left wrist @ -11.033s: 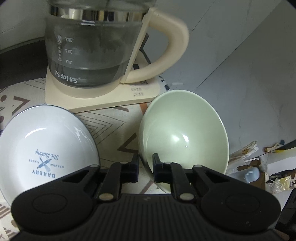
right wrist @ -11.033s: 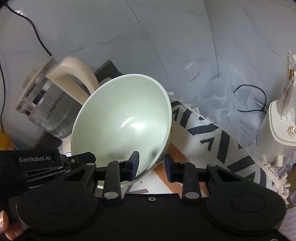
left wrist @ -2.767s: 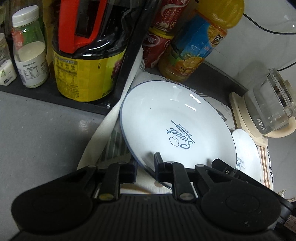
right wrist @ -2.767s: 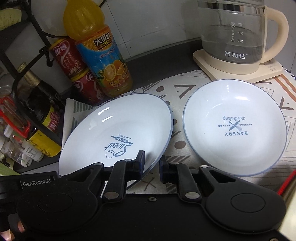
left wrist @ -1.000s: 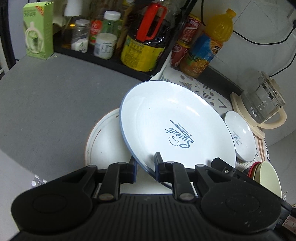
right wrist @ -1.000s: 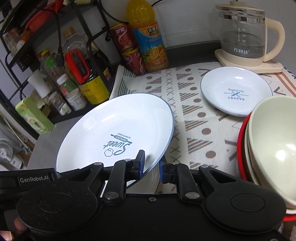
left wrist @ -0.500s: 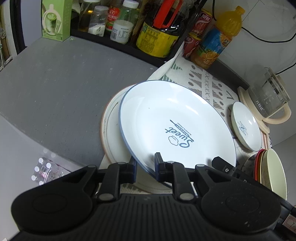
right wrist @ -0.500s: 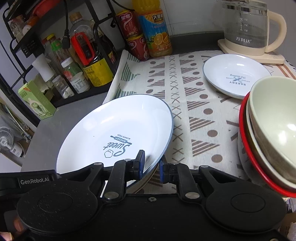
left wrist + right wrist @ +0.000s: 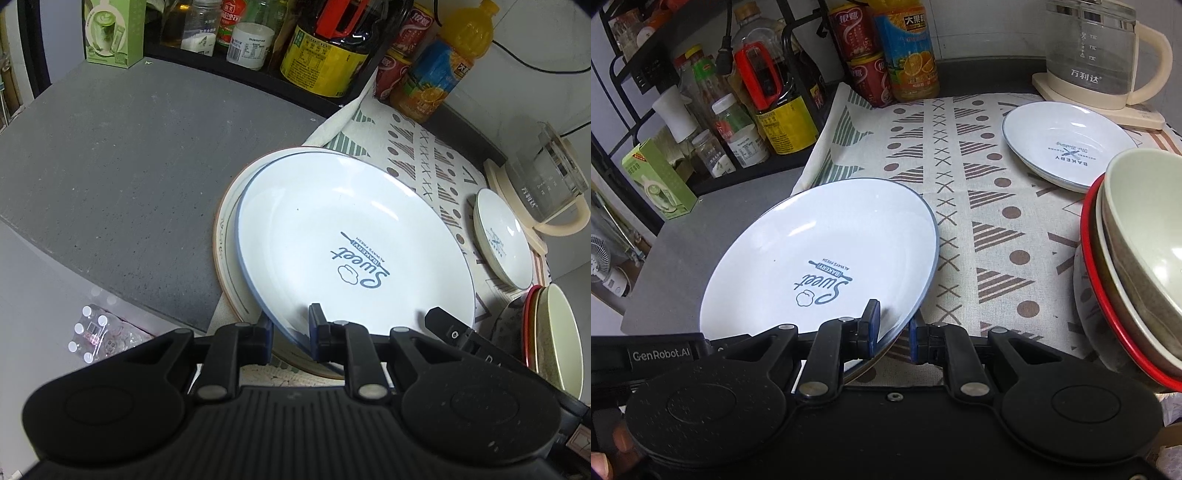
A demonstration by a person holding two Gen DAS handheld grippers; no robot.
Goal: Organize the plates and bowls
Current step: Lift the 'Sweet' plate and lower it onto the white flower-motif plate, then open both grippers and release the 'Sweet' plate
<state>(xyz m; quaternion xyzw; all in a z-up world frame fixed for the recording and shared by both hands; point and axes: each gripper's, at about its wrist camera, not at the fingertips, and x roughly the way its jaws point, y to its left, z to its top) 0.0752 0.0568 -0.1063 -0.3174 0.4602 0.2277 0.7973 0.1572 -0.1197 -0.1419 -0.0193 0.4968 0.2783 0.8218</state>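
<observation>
A large white plate [image 9: 332, 229] [image 9: 820, 240] with a blue rim and "Sweet" lettering hangs tilted between both grippers. My left gripper [image 9: 290, 334] is shut on its near rim, and my right gripper [image 9: 892, 332] is shut on the rim at the other side. Just under it lies a bigger plate with a brown rim [image 9: 225, 236], on the cloth's corner. A smaller white "Bakery" plate [image 9: 500, 245] [image 9: 1067, 144] rests on the patterned cloth [image 9: 979, 206]. Stacked bowls [image 9: 1137, 251] [image 9: 554, 332], a pale green one on top and a red-rimmed one below, stand at the right.
A glass kettle [image 9: 1097, 51] on its cream base stands at the back right. An orange juice bottle [image 9: 908, 51], red cans [image 9: 864, 74] and a black rack with oil bottle and jars [image 9: 768, 103] line the back. The grey counter [image 9: 110, 166] drops off at the left edge.
Both grippers have carried the "Sweet" plate lower and farther over the brown-rimmed plate, which shows less than before. The grips stay the same.
</observation>
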